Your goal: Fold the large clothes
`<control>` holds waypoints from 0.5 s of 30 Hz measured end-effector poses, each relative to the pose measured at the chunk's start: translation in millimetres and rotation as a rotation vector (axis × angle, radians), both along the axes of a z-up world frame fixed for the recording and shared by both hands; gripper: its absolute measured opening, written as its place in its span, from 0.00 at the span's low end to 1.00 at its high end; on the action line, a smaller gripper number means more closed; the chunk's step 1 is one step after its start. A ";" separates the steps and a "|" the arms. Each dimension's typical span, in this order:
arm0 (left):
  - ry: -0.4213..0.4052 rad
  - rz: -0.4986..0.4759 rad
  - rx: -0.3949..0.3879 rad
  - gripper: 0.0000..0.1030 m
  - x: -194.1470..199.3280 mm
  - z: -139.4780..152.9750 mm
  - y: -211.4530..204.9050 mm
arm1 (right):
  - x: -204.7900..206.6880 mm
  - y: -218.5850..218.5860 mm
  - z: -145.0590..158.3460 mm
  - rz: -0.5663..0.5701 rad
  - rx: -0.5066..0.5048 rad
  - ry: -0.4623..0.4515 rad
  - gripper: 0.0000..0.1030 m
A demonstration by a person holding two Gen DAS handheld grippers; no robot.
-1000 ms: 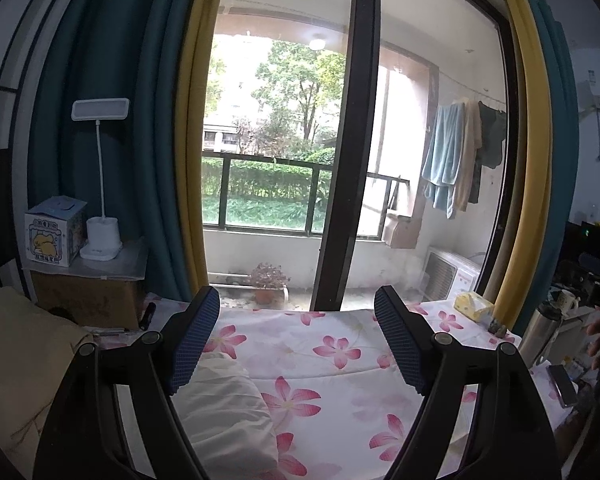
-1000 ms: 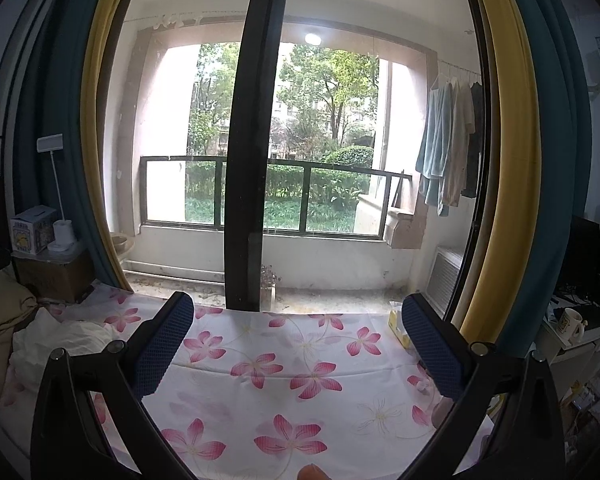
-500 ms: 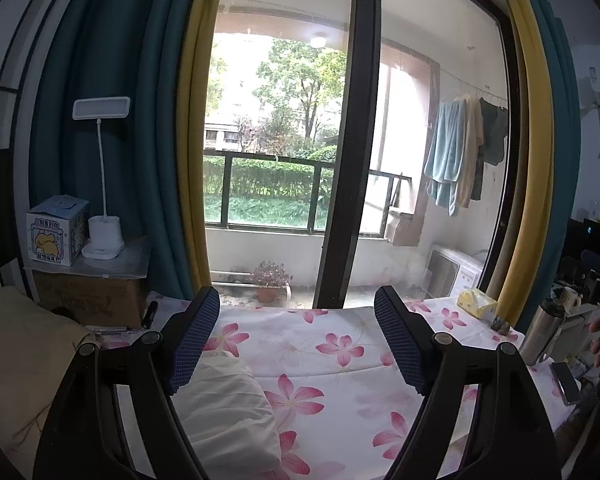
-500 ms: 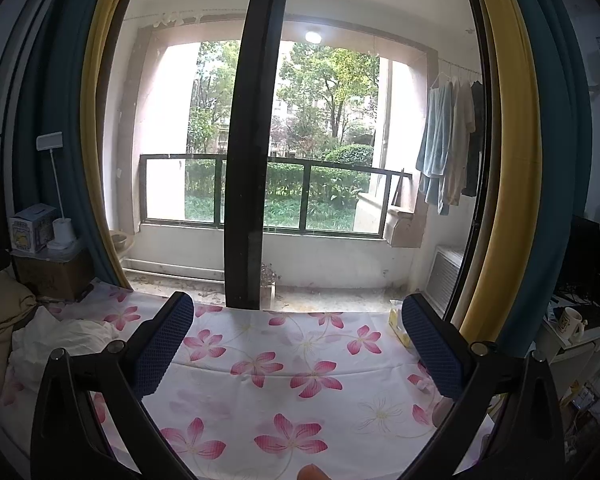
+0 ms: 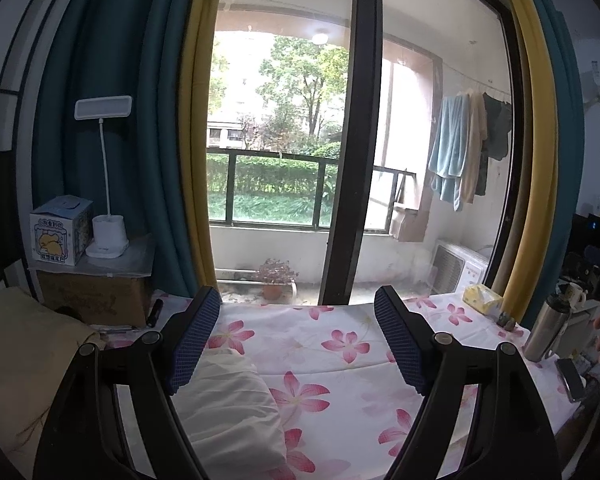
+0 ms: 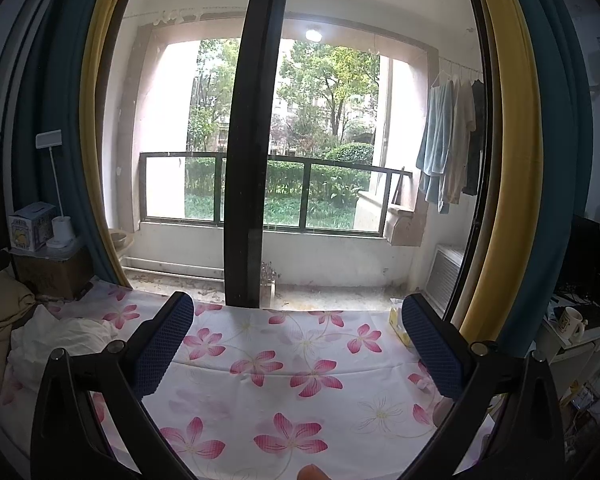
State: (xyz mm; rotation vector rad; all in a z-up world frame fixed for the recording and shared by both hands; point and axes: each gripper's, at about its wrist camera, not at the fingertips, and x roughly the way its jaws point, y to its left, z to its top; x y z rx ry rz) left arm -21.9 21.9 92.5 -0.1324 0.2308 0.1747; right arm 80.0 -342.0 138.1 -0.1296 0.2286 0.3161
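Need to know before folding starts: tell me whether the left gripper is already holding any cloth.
No. The left gripper is open, its blue fingers wide apart with nothing between them, above the white garment on the floral sheet.

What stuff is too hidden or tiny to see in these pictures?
- White cloth: left wrist view, its near end is hidden behind the left gripper and the bottom edge.
- Tissue pack: right wrist view, half covered by one of the right gripper's fingers.
- Box by the lamp: print too small to read.
- Fingertip: cut off by the bottom edge.
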 end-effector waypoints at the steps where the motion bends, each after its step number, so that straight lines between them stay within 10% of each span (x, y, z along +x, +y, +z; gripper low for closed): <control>1: 0.001 0.000 0.000 0.80 -0.2 -0.1 0.3 | 0.1 0.0 0.0 0.000 0.000 0.001 1.00; 15: 0.005 0.003 -0.001 0.80 -1.3 -2.1 2.0 | 1.2 -1.9 -2.8 0.001 0.002 0.006 1.00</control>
